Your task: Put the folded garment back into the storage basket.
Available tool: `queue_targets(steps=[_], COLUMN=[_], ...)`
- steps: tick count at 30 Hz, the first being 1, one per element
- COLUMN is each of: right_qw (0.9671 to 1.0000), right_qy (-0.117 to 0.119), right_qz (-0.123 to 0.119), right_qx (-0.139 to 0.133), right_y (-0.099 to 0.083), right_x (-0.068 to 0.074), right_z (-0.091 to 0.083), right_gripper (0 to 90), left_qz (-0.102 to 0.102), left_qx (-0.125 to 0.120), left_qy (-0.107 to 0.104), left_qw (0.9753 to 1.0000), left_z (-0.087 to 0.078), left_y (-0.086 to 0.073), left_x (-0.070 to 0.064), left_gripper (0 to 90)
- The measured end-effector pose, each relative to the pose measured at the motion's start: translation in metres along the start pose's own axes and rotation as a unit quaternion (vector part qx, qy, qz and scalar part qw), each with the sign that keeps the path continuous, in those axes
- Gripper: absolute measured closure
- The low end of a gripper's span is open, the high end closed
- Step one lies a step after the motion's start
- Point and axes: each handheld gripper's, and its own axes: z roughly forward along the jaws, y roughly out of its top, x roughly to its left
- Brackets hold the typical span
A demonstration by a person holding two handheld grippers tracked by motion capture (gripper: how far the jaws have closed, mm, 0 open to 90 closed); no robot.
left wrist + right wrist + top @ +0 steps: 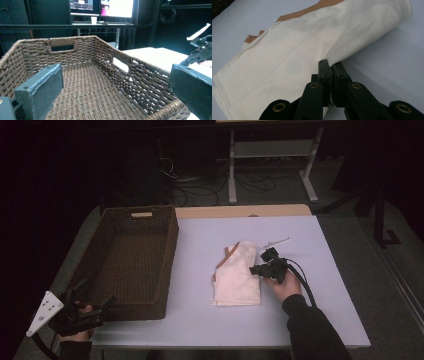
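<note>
cream cloth [239, 276] is lying folded near the middle of the pale table [320, 320], just right of the woven basket [165, 270], with a tan strip showing along its far-left edge. in the right gripper view the cloth [294, 57] is spreading up and left from the jaws, tan edge at the top.

right gripper [256, 269] is sitting at the cloth's right edge, about halfway along it. jaws are pressing together with a fold of cream fabric pinched between the tips; in the right gripper view [330, 65] the two black jaws are meeting with the cloth edge bunching up right where they close. right hand [284, 285] is coming in from the lower right, forearm in a dark sleeve angling up and left, palm wrapping the gripper body, cable looping back past the wrist. gripper is lying low, close to the table surface, pointing left into the cloth.

left gripper [92, 309] is hovering at the near-left corner of the basket, off the table's front-left edge, held by the left hand [75, 332] with the grey plate tilting out to the left. jaws are standing wide apart, nothing between them; in the left gripper view [112, 97] one jaw is showing at lower left and the other at far right, with the basket's brown woven interior [92, 85] lying between and beyond them. gripper is pointing forward along the basket's length, toward its far handle slot.
</note>
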Motion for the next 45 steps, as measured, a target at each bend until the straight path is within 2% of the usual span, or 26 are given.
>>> queue_targets(steps=[14, 45], right_qw=[0.9997, 0.9983], right_qy=[0.016, 0.022], right_qz=[0.006, 0.006], right_qx=[-0.02, -0.053], right_y=[0.003, 0.014], right_x=[0.0, 0.004], right_z=[-0.011, -0.038], right_gripper=[85.7, 85.6], left_qz=[0.0, 0.001], left_qx=[0.001, 0.001], left_qy=[-0.001, 0.0], left_qw=[1.0, 1.0], left_z=[0.0, 0.0], left_y=[0.0, 0.0], left_x=[0.0, -0.001], left_gripper=[0.0, 0.0])
